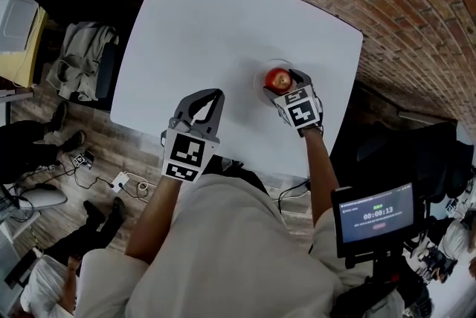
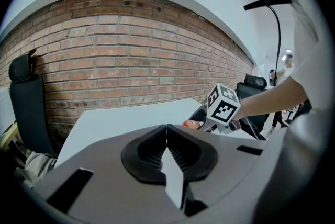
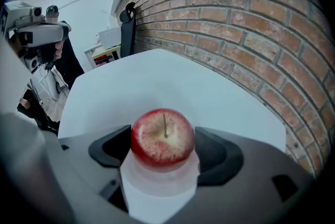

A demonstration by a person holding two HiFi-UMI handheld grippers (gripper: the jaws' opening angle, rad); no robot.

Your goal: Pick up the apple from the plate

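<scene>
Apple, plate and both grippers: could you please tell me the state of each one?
apple: upright, stem up, on the plate, gripped from both sides.
plate: flat on the table, bearing the apple.
right gripper: shut on the apple.
left gripper: shut, empty.

The light is bright and even. The white surface (image 1: 223, 34) shines with almost no shadows. Both gripper views bend at the edges, with dark, blurry corners.

Red apple (image 3: 162, 140) with pale yellow speckled crown, white plate (image 3: 159, 180), white table (image 1: 223, 34), red-brown brick wall (image 3: 251, 24), grey left gripper (image 2: 167, 152) and right gripper (image 3: 163, 150), black pads (image 3: 220, 157), black-and-white square markers (image 1: 301, 107)
</scene>
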